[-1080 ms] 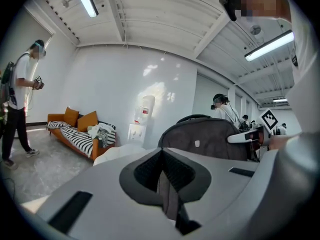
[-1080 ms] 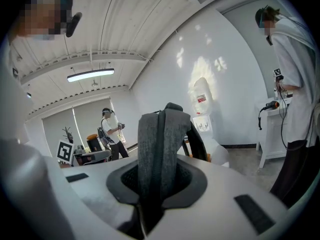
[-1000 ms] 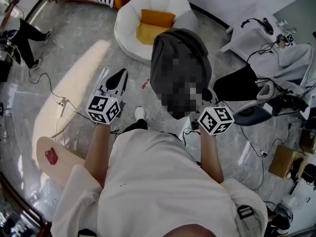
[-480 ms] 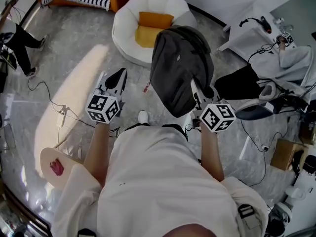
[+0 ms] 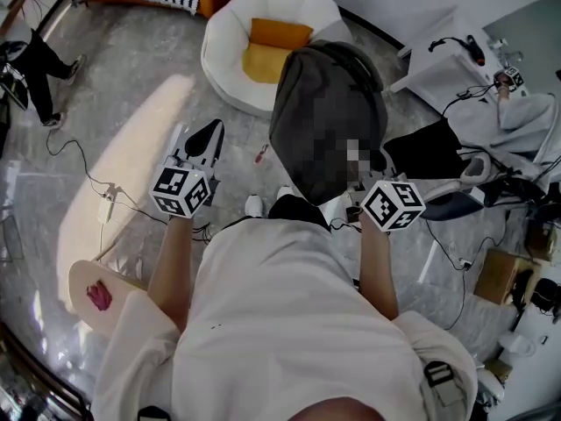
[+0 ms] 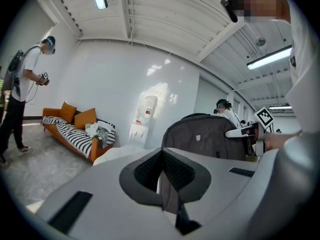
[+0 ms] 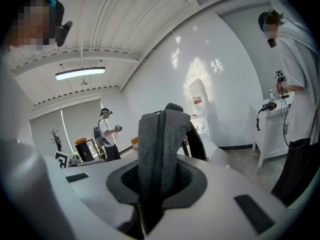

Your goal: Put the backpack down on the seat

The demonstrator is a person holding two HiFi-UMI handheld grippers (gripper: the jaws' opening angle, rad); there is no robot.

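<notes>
**Backpack carried by one strap, not yet on the seat.**

Your right gripper (image 7: 156,181) is clamped on a grey webbing strap (image 7: 159,134) of the backpack (image 5: 326,121). Your left gripper (image 5: 209,134) has its jaws drawn together, apparently on nothing, though its own view is tight. The backpack hangs off the floor just beside the seat (image 5: 226,38), on your side of it, not yet over the orange cushion (image 5: 279,33). I judge it soft, slumping, fairly heavy and liable to swing. The strap is sound purchase, and your left could steady the base at set-down.
</notes>
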